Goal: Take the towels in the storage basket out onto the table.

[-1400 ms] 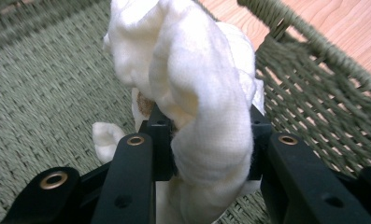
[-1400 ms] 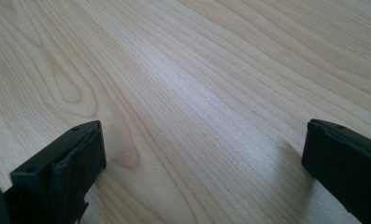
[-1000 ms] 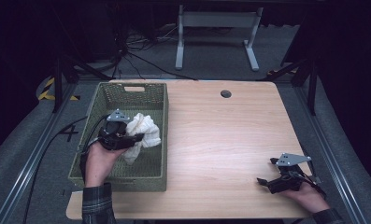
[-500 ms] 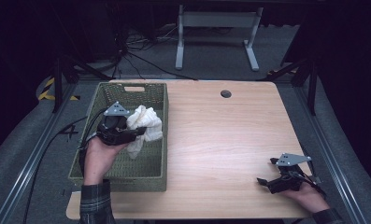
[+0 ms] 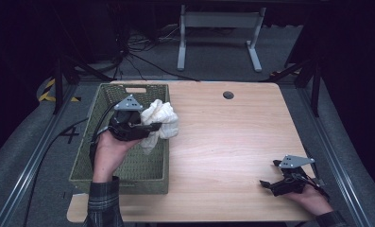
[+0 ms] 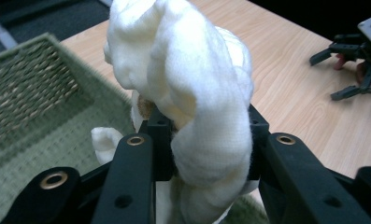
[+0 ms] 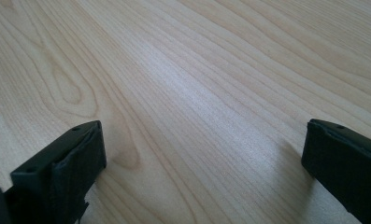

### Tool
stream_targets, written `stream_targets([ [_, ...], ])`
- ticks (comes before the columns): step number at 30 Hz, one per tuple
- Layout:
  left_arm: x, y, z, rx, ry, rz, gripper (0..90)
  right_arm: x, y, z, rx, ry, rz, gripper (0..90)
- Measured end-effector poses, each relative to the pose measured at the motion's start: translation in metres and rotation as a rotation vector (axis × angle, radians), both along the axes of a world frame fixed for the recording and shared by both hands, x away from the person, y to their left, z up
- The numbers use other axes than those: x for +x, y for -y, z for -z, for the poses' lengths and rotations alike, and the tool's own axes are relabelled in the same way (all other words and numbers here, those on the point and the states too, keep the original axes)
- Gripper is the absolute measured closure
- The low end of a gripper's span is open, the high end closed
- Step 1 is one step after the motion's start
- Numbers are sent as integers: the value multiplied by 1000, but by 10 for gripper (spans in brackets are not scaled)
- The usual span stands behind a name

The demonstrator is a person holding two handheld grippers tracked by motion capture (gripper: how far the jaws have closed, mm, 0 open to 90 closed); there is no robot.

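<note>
White cloth, bunched into a soft wad, hangs over the right edge of the green woven basket on the wooden table, pinched by the left gripper, whose jaws press into its middle. Its loose tail could snag on the basket rim and drag the basket, or the soft folds could slip free. The right gripper rests spread wide on the table, well apart.
</note>
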State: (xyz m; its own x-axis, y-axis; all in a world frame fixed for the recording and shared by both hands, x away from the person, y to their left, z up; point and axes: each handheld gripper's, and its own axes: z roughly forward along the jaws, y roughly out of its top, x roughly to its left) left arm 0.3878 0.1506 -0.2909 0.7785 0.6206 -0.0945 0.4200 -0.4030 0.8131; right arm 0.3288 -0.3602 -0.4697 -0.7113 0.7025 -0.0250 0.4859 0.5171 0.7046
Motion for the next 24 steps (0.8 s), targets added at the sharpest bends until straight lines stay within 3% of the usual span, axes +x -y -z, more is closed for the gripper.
stream_targets([
  [10,3,37,-2,-28,-2,105,664,0,0,0,0,0,0,0],
  [15,6,57,3,-16,-11,141,663,0,0,0,0,1,1,0],
  [24,7,93,14,-37,-29,227,661,0,0,0,0,0,0,0],
])
